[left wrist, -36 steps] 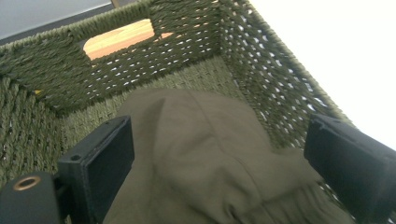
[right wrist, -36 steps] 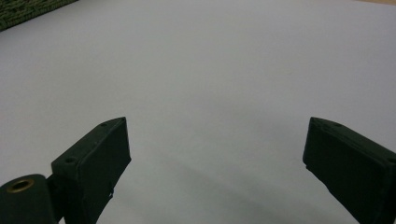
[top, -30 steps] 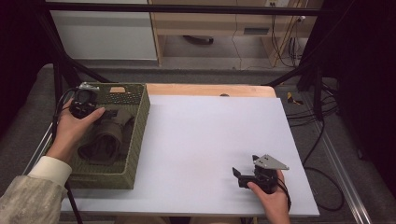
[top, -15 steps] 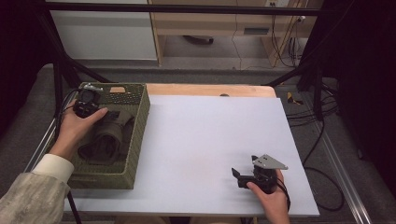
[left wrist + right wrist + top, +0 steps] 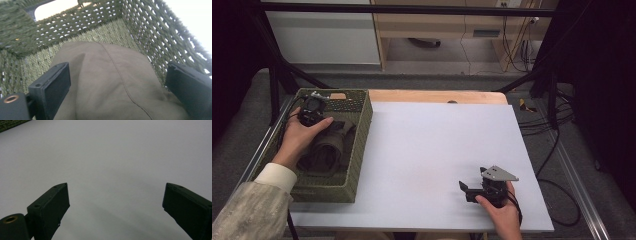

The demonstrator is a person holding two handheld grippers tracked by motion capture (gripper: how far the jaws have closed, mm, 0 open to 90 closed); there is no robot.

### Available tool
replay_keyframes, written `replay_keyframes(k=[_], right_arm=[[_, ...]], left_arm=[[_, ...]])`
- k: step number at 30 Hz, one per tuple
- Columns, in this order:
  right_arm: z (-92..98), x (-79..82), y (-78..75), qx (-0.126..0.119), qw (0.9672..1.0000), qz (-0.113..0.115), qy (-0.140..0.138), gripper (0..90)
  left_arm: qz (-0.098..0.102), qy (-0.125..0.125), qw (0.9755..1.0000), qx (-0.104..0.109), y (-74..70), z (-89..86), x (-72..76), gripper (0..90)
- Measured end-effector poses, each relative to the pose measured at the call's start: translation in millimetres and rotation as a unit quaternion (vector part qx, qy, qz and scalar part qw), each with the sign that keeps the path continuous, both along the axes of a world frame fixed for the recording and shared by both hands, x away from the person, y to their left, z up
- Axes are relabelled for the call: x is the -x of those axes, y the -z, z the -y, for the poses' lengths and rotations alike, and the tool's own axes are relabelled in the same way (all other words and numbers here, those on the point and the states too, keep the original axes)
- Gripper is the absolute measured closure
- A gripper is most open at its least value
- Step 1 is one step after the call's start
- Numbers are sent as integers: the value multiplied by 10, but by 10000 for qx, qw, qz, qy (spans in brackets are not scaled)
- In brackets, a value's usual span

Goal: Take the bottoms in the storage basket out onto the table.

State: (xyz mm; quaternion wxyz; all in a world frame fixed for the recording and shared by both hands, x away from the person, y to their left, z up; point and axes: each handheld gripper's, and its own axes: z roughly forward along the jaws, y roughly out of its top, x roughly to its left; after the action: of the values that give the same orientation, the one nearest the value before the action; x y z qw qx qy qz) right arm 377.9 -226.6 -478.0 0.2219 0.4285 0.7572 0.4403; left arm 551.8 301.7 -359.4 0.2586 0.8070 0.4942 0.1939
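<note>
A green woven basket (image 5: 358,145) stands at the table's left edge with a folded olive-brown cloth (image 5: 328,146) inside it. My left gripper (image 5: 314,112) is held inside the basket near its far end, open, its jaws spread to either side of the cloth (image 5: 112,82) and close above it. The basket's woven wall (image 5: 155,37) rises right behind the jaws. My right gripper (image 5: 469,190) rests low over the white table near the front right, open, with nothing between its jaws. In the right gripper view the bare white tabletop (image 5: 112,165) lies ahead.
The white tabletop (image 5: 437,145) spreads between the basket and the right hand. A wooden strip (image 5: 437,96) runs along its far edge. Black frame bars and cables (image 5: 557,115) stand to the right. A basket corner (image 5: 10,125) peeks in far off.
The left hand has shifted slightly within the basket, lowering toward the cloth. The right gripper has stayed in place.
</note>
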Motion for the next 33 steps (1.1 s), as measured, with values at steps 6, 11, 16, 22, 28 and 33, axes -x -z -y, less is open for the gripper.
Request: replay_keyframes(k=[6, 11, 16, 22, 28, 33], right_arm=[[-13, 0, 6, 13, 10000, -40, -63, 75], [-21, -1, 12, 25, 9999, -65, -102, 75], [-35, -5, 18, 46, 9999, -67, -149, 75], [-54, -1, 23, 74, 9998, -99, -186, 75], [-61, -2, 28, 86, 9997, -102, -217, 75], [-73, -3, 35, 102, 9996, -116, -243, 75]], left_arm=[[-240, -67, 9997, -28, 131, -38, -60, 32], [-298, -102, 9995, -58, 215, -125, -87, 11], [-269, -102, 9996, -83, 260, -182, -84, 10], [-232, -152, 9995, -170, 344, -253, -72, 5], [-178, -215, 9993, -253, 407, -274, -68, 1], [-148, -221, 9993, -259, 476, -290, -52, 0]])
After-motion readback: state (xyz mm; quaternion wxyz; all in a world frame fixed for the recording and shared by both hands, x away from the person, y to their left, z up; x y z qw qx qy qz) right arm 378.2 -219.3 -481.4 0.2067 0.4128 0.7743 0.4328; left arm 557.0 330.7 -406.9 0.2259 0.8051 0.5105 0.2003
